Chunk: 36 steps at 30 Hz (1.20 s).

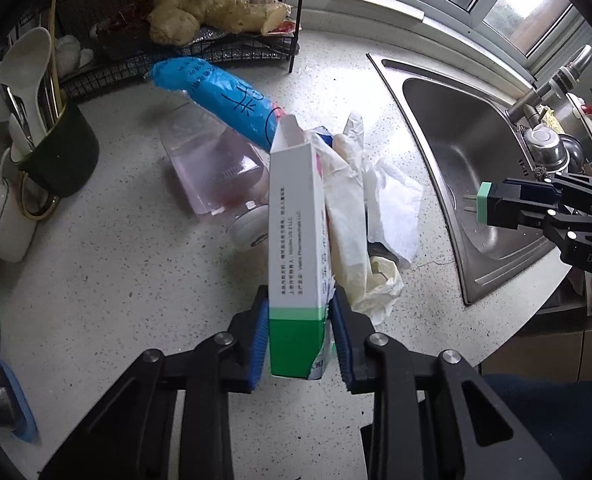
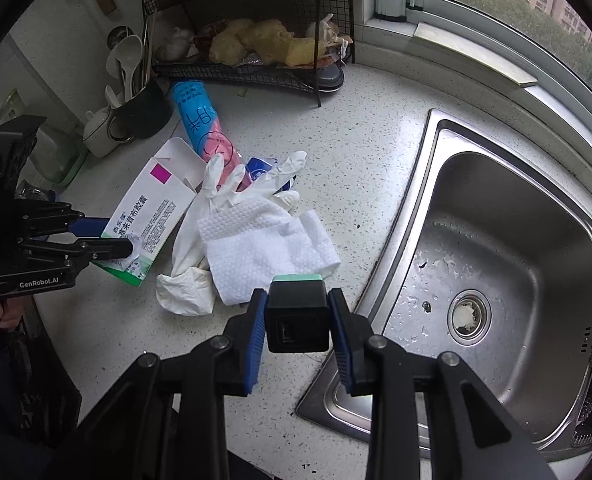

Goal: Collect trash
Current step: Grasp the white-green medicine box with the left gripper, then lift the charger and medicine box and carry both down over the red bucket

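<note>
So the left gripper (image 1: 297, 336) has its blue fingers (image 1: 258, 340) clamped on the green end of a white and green cardboard medicine box (image 1: 294, 240), which has black print down the side, a magenta square and its top flap hanging open. The box sits tilted up above the speckled white tabletop (image 1: 116, 260), near the left rim of the steel sink (image 2: 495, 260).

The right gripper (image 2: 297, 320) is clenched around one small black plug adapter with a mint green face (image 2: 297, 312), out over the tabletop edge by the sink.

Still lying on the tabletop beside the box: white latex gloves (image 2: 236, 196) (can't tell how many), one white paper towel (image 2: 264, 252), one blue and pink plastic roll (image 2: 200, 124) and one clear bottle with pinkish liquid (image 1: 216, 176).

Containers: one dark mug (image 1: 66, 152) full of spoons and utensils, and one black wire rack (image 2: 256, 68) holding ginger and garlic.
</note>
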Tool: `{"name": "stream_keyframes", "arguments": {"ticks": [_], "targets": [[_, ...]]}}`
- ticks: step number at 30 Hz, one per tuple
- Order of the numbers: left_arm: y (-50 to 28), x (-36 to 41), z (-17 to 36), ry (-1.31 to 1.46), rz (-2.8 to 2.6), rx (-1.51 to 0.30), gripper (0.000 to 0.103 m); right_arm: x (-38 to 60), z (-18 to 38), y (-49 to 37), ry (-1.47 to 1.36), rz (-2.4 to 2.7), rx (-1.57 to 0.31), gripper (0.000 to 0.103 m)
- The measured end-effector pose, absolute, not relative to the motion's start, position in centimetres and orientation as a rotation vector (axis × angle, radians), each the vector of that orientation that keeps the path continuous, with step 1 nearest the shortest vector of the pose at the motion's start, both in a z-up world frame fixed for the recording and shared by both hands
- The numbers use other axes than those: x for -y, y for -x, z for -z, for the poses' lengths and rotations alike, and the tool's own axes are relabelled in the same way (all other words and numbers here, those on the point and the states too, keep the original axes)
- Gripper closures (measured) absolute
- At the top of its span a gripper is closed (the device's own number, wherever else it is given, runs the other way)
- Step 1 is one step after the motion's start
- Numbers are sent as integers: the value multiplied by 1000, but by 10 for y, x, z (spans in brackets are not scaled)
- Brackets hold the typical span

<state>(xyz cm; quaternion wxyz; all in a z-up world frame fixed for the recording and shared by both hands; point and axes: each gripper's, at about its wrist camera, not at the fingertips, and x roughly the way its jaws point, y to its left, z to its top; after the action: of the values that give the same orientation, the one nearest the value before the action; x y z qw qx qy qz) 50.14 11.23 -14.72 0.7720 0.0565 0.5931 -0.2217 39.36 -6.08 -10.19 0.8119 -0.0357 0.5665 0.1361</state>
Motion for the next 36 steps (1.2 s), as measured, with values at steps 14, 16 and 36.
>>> {"name": "stream_keyframes", "arguments": {"ticks": [14,16,36], "targets": [[-432,-96,93,-163,412,-1193,80,66,75,-345,95,-363,-1131,74],[-417,-93,81,-175,412,-1171,80,67,72,-336,97,-376,-1121,74],[-255,3,66,-168,417,-1115,80,124,61,-214,150,-494,-1057,74]]}}
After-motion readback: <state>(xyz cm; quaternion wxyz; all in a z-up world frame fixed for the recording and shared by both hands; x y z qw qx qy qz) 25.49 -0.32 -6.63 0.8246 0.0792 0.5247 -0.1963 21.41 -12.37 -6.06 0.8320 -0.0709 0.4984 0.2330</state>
